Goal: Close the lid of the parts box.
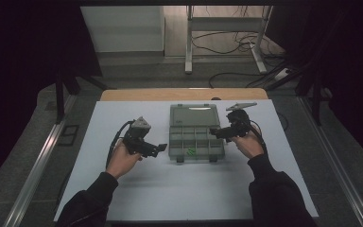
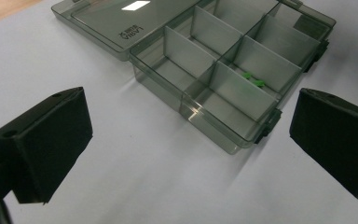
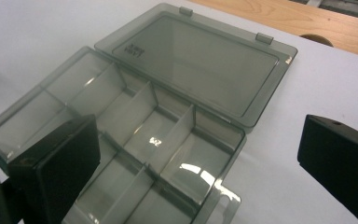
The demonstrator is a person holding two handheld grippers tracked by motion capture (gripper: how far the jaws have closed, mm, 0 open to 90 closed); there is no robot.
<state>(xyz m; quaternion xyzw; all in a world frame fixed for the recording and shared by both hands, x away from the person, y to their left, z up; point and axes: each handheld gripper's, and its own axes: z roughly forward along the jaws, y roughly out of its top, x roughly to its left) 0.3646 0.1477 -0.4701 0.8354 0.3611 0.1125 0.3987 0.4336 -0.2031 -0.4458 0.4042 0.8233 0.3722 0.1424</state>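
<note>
A smoky clear compartment box (image 1: 170,144) lies open mid-table, its lid (image 1: 194,115) folded flat behind it. A small green piece (image 1: 190,152) rests in a front compartment. My left gripper (image 1: 159,149) hovers just left of the box, open and holding nothing. In the left gripper view the box (image 2: 200,112) and green piece (image 2: 253,79) lie ahead between its wide-apart fingers (image 2: 42,144). My right gripper (image 1: 216,132) is open at the box's right rim. In the right gripper view the divided box (image 3: 168,140) and lid (image 3: 200,60) sit between its fingers (image 3: 340,158).
The box sits on a white mat (image 1: 170,189) over a wooden table (image 1: 179,93). Beyond the far edge are a white frame's legs (image 1: 189,47) and loose cables (image 1: 227,47) on the floor. Metal rails (image 1: 38,165) run along both sides.
</note>
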